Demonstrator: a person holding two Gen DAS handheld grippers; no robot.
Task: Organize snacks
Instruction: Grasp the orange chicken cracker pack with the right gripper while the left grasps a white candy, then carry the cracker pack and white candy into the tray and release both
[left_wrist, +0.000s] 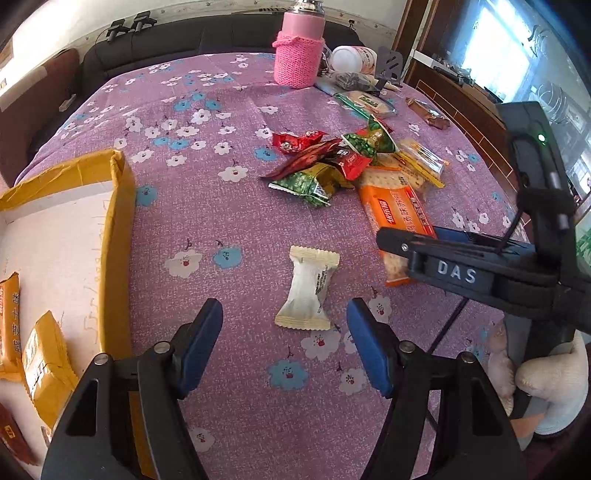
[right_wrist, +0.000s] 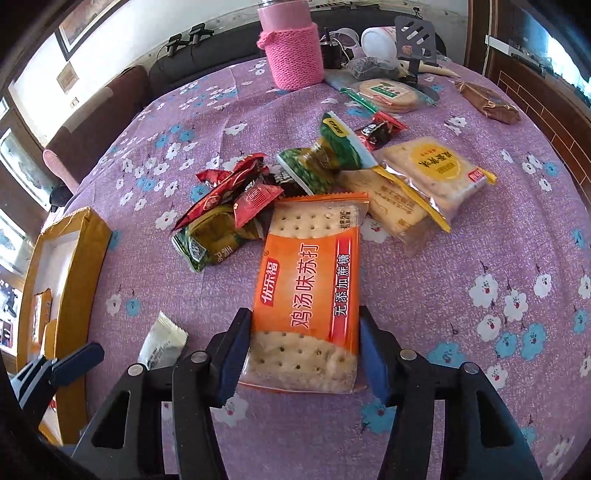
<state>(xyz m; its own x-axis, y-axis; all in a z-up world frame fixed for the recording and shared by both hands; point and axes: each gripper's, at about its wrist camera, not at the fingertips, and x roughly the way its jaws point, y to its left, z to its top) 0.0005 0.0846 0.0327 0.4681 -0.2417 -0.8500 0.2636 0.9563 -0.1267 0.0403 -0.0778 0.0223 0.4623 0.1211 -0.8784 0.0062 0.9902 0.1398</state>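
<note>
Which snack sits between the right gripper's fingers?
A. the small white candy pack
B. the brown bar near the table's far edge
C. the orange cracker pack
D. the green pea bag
C. In the right wrist view the right gripper brackets the near end of the orange cracker pack, one blue pad along each side.

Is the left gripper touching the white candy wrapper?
Apart. The left wrist view shows purple cloth between the white candy wrapper and both fingers of the left gripper.

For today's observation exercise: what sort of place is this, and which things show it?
Probably a home living room: a sofa behind a table with a floral cloth, a framed picture on the wall, and a pink flask among snacks.
</note>
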